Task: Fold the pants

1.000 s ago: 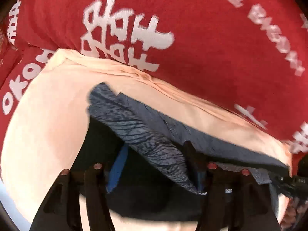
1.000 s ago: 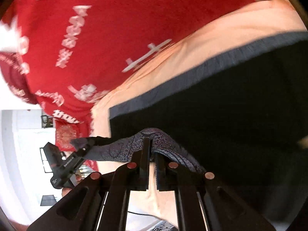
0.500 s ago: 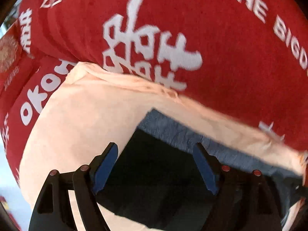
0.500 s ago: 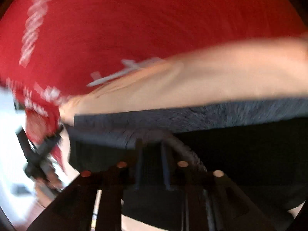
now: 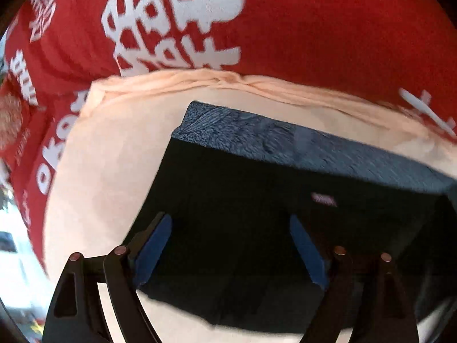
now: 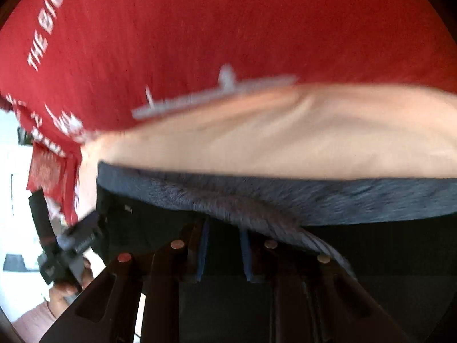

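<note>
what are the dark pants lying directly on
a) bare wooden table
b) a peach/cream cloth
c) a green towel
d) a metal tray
b, in the left wrist view the dark pants rest flat on a peach cloth that shows around their edges, and that cloth in turn lies on the red printed fabric.

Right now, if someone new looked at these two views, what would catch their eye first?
The red cloth with white lettering fills the top of both views. Below it, black pants with a grey-blue waistband lie on a peach sheet. The left claw hangs open over the pants.
</note>
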